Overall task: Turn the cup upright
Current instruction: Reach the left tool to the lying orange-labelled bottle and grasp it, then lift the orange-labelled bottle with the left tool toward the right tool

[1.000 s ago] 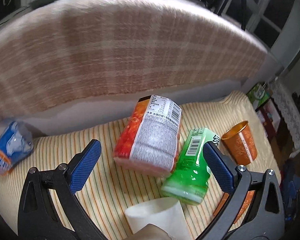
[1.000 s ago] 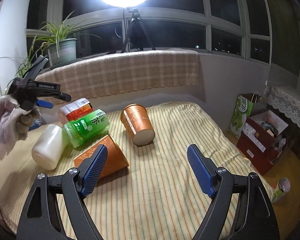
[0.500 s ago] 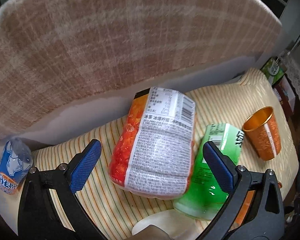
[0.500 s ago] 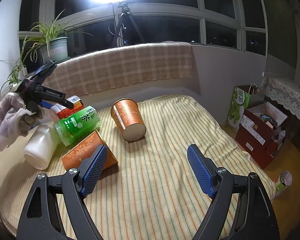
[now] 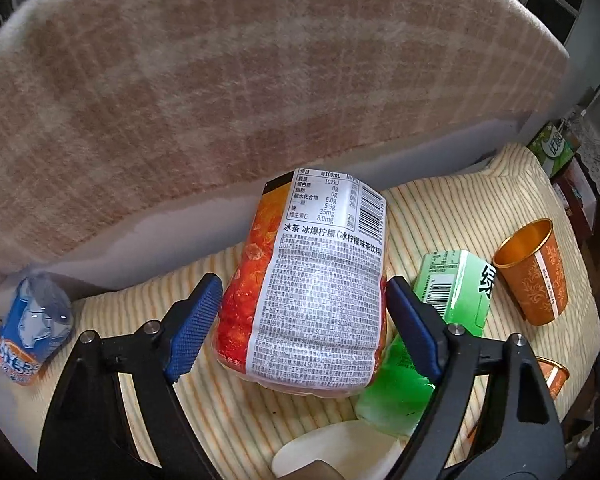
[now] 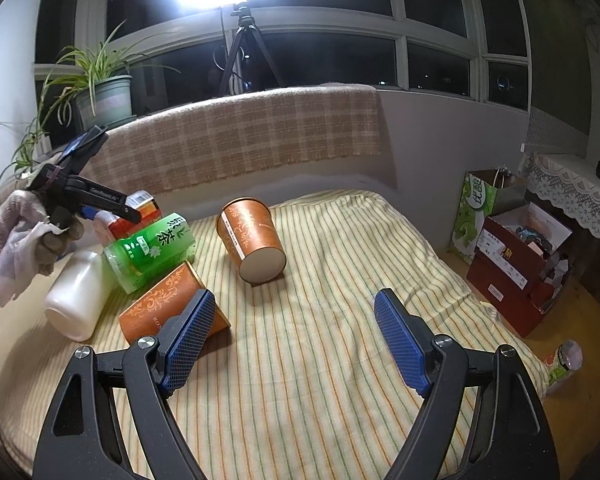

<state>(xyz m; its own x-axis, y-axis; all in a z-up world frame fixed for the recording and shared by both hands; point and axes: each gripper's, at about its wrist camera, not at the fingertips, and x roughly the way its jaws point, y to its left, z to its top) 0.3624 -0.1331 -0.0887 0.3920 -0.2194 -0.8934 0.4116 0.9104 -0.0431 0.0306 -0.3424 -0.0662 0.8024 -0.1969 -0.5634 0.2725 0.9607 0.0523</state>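
Cup [image 6: 254,246], the orange one w/ scroll print, lies on its side mid-bed on the striped sheet [image 6: 340,360], base toward the right-wrist cam, mouth pointing back at the plaid blanket [image 6: 240,136]; not upright yet. A 2nd orange cup [image 6: 168,308] lies tipped just beside the right gripper's left pad, touching the green tea bottle [image 6: 152,248]. Right gripper [image 6: 296,336] hovers above the sheet w/ jaws apart, nothing between them, cup well ahead and a bit left. Left gripper [image 5: 302,320] has jaws apart too, straddling the red-orange iced-tea bottle [image 5: 312,292]; pads sit just at its sides, can't tell if they touch. Risks, as I judge it: left jaws are lined up on a bottle, not a cup, so closing there grabs the wrong thing; bottles are round and lying down, a nudge could roll them into the near cup. Bed is soft, so a cup set down could tip again. Paper wall likely crushes if squeezed hard. Contents: lying cup's inside shows gold and empty in the left-wrist cam. Green bottle looks clear and empty, white bottle [image 6: 76,300] opaque, can't tell. Red box [image 6: 520,260] on the floor at right holds assorted items, too small to name.
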